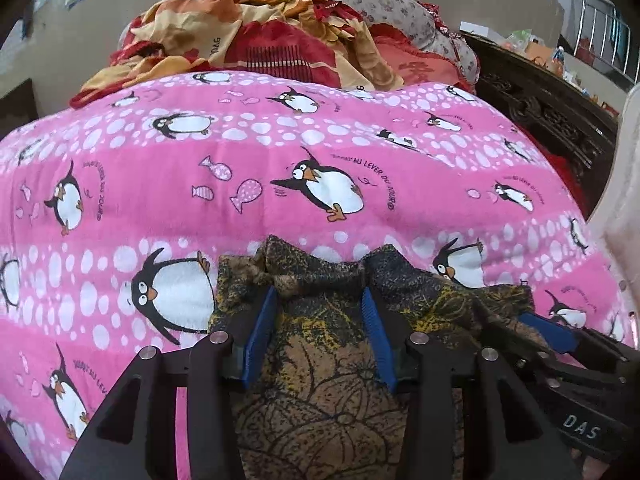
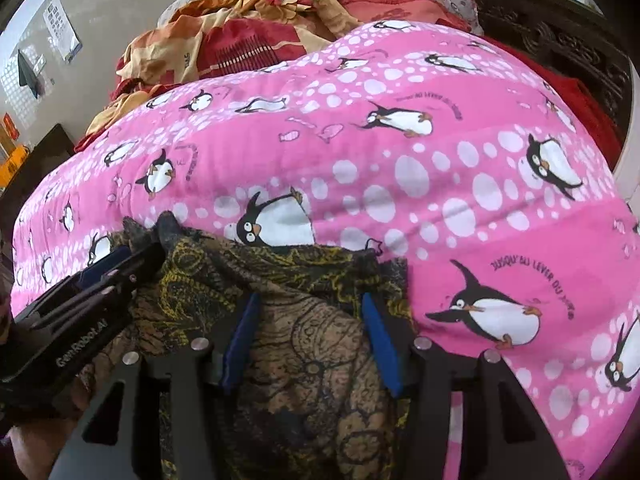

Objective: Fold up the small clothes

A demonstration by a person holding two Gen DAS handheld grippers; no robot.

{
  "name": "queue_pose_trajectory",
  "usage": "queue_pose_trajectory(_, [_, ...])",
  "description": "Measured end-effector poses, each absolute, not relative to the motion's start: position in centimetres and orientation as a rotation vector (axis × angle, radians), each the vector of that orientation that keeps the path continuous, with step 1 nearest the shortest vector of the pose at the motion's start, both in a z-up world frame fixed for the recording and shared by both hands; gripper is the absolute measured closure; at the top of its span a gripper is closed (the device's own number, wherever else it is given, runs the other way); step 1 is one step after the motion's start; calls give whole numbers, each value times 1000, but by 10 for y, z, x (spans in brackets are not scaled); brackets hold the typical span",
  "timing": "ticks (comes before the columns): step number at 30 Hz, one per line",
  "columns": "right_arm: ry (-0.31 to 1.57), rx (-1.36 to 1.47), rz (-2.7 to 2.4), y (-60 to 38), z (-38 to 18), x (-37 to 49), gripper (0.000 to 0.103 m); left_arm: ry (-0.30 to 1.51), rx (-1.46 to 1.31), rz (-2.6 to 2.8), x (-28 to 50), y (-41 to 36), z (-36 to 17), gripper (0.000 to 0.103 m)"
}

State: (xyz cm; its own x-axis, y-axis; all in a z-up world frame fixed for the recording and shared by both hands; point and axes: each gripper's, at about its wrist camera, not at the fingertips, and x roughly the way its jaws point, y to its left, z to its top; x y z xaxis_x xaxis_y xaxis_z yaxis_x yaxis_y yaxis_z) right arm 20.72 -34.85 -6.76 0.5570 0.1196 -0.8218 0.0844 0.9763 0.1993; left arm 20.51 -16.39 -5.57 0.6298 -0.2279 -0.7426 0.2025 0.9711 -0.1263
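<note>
Brown patterned garment (image 1: 320, 380) bunched under both grippers, lying on pink penguin blanket (image 1: 280, 168). Left gripper (image 1: 320, 304) jaws apart, cloth between, pads not pinching. Right gripper (image 2: 310, 308) same: parted, nothing held. Best move, my read: spread cloth flat, find edge, pinch corners evenly before folding. Garment's near edge and overall shape cut off; can't tell which hem is which.

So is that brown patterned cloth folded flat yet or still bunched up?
Still bunched: the brown patterned cloth lies rumpled on the pink penguin blanket, its far edge humped in peaks, between the pads of both tongs.
</note>
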Motion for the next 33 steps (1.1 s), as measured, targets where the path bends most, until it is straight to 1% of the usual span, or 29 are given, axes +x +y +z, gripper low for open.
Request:
queue_pose_trajectory(22, [972, 208, 8, -350, -65, 197, 47, 852, -27, -247, 207, -166, -56, 78])
queue_pose_trajectory(25, [974, 206, 9, -349, -64, 198, 47, 884, -64, -286, 211, -160, -51, 76])
queue_pose_trajectory(28, [977, 237, 31, -352, -63, 196, 45, 957, -92, -409, 209, -139, -27, 76])
queue_pose_trajectory(29, [980, 263, 41, -356, -60, 194, 45, 938, -112, -421, 200, -123, -14, 75])
queue_pose_trajectory(30, [975, 323, 55, -364, -53, 188, 45, 917, -123, -422, 192, -112, -6, 65])
queue_pose_trajectory(31, [951, 396, 82, -374, -44, 179, 45, 887, -139, -425, 179, -95, 2, 49])
queue_pose_trajectory(32, [905, 485, 130, -386, -34, 168, 44, 866, -164, -438, 164, -79, 3, 42])
queue_pose_trajectory(33, [843, 567, 186, -399, -24, 153, 38, 867, -192, -456, 153, -69, -1, 37])
